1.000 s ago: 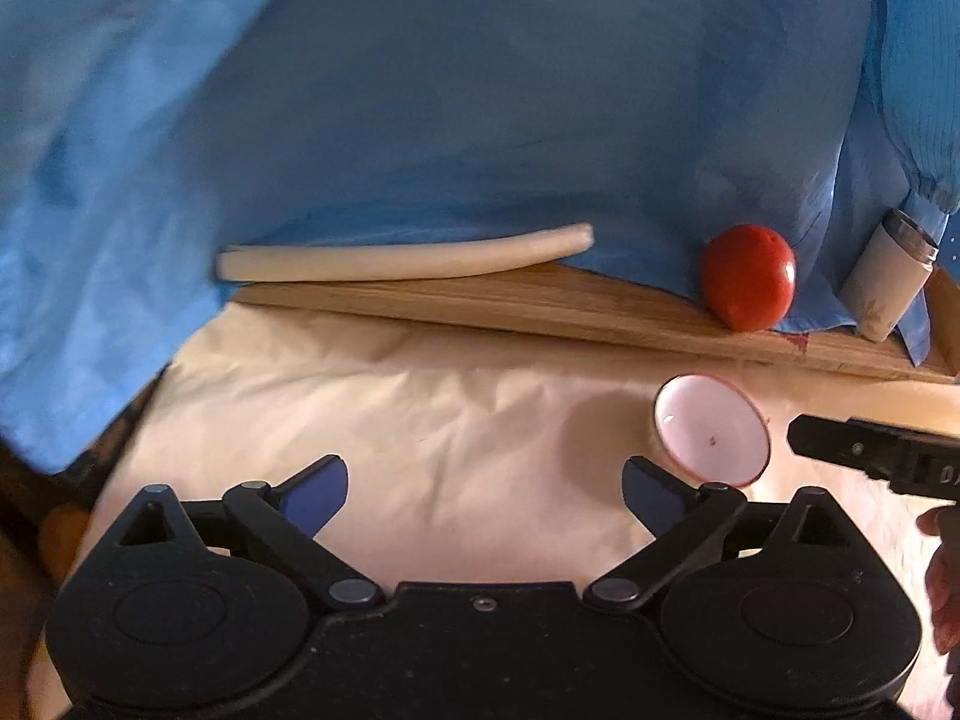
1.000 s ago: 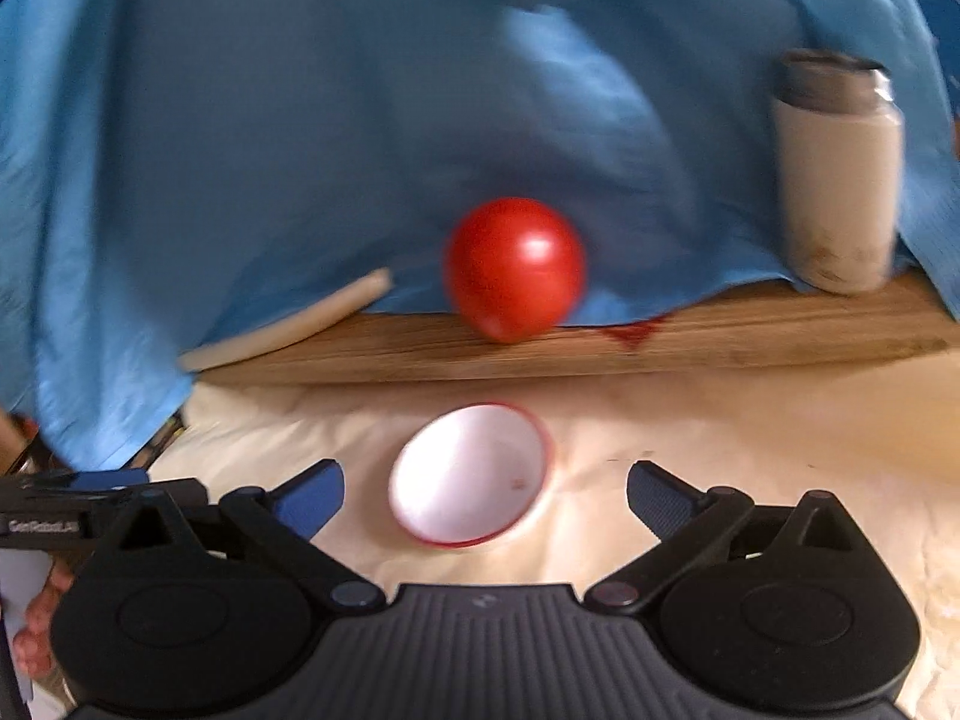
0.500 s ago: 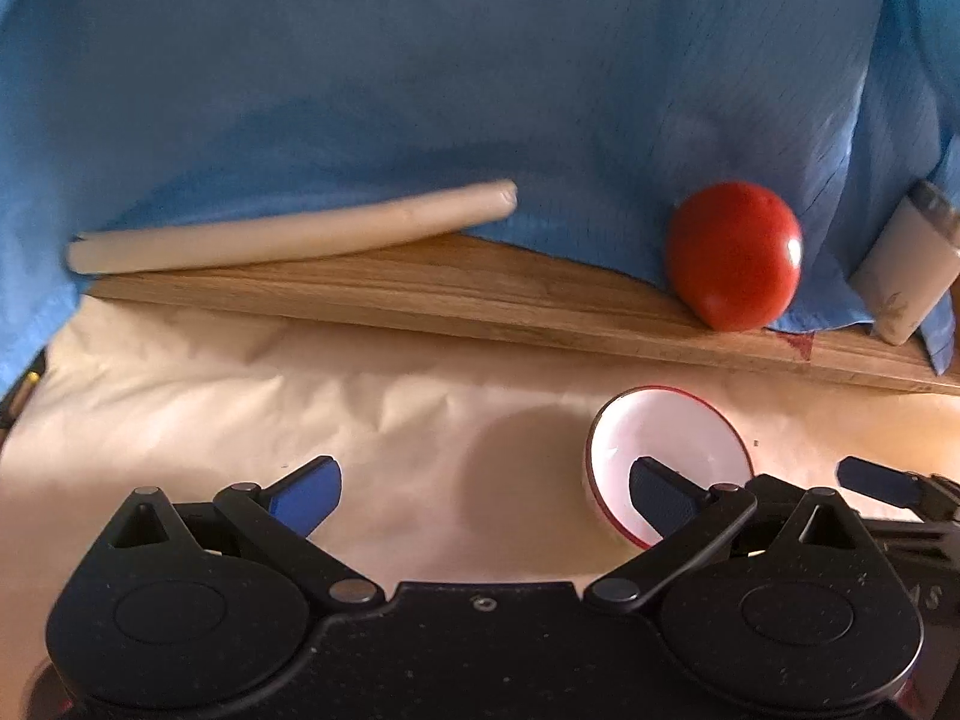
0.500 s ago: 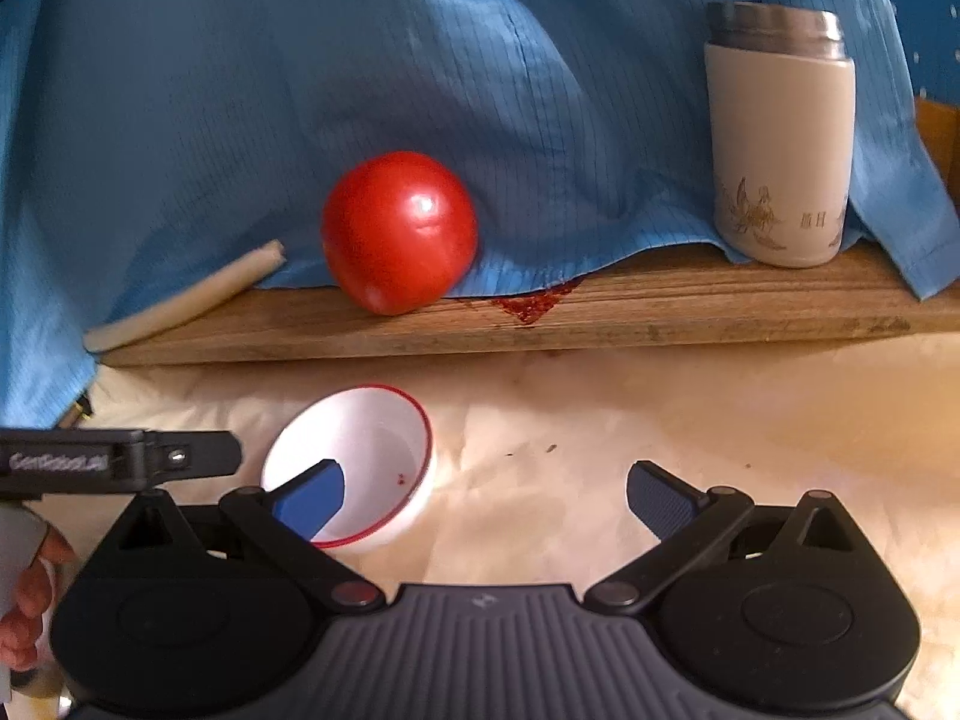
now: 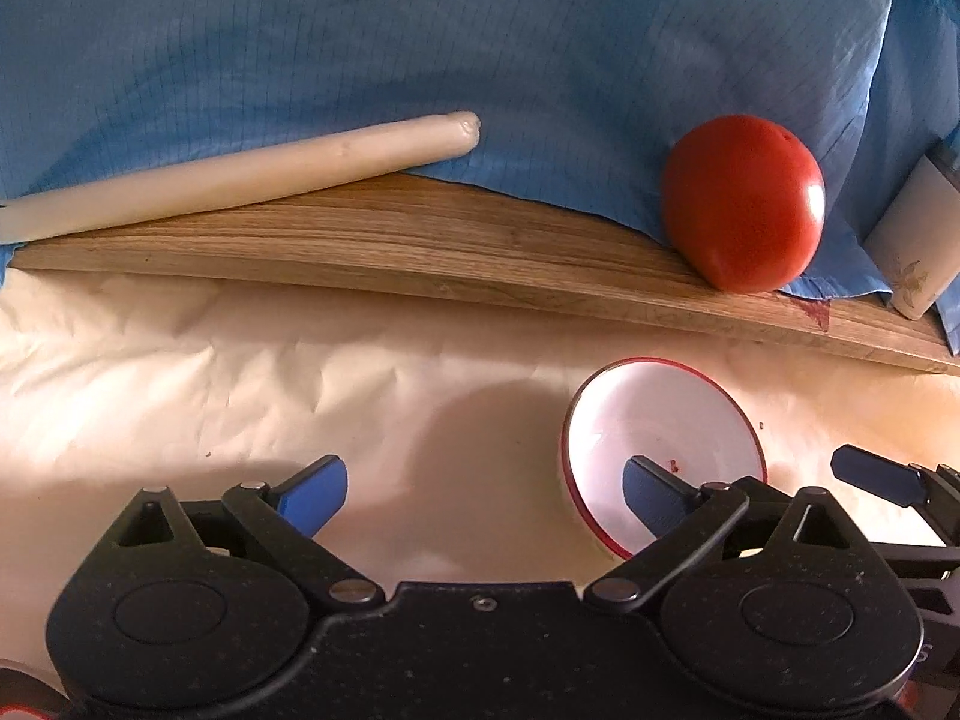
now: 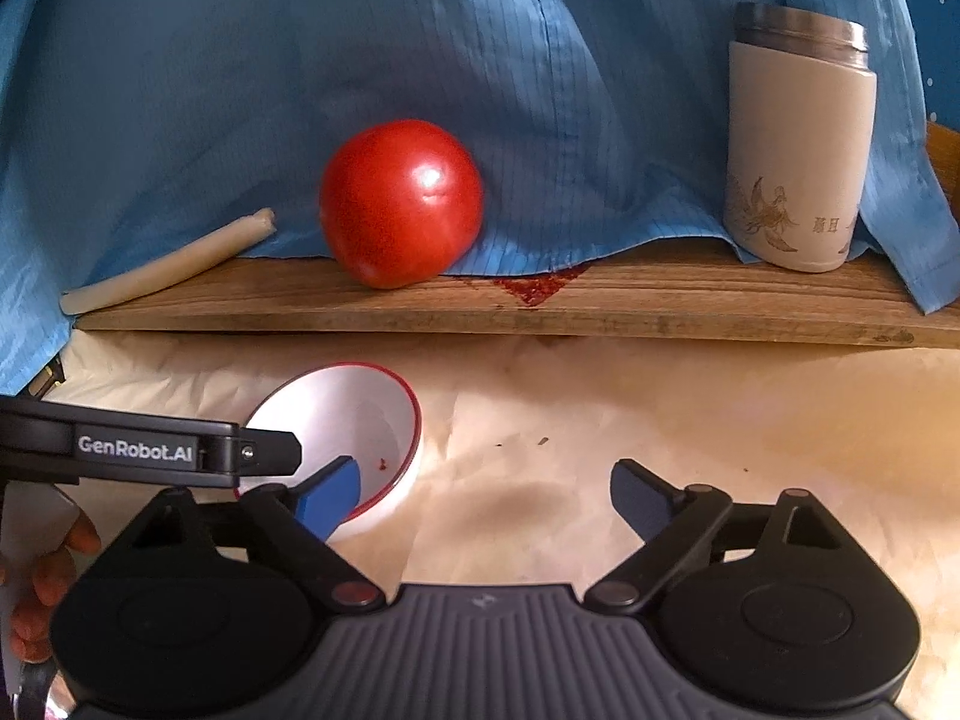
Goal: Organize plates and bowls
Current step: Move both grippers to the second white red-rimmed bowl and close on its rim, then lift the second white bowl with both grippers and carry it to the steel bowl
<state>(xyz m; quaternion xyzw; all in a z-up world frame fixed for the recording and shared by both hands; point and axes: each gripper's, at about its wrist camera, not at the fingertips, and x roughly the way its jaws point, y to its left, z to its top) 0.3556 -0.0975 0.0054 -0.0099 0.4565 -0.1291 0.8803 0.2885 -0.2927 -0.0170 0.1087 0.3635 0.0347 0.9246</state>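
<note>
A small white bowl with a red rim (image 5: 660, 426) sits on cream paper; it also shows in the right wrist view (image 6: 348, 420). My left gripper (image 5: 480, 495) is open, and its right fingertip (image 5: 651, 495) is in front of or inside the bowl. My right gripper (image 6: 486, 501) is open, and its left fingertip (image 6: 330, 498) overlaps the bowl's near rim. Each gripper shows at the edge of the other's view. Neither holds anything.
A wooden board (image 5: 420, 252) lies behind the bowl with a red tomato (image 6: 401, 203), a pale rolling stick (image 5: 240, 174) and a beige thermos cup (image 6: 798, 144) on it. Blue cloth (image 6: 420, 42) hangs behind. A red-rimmed edge (image 5: 18, 711) shows at bottom left.
Both grippers have closed in on the bowl. The left gripper moved right and forward, so the bowl now overlaps its right finger; the right gripper's left finger now overlaps the bowl.
</note>
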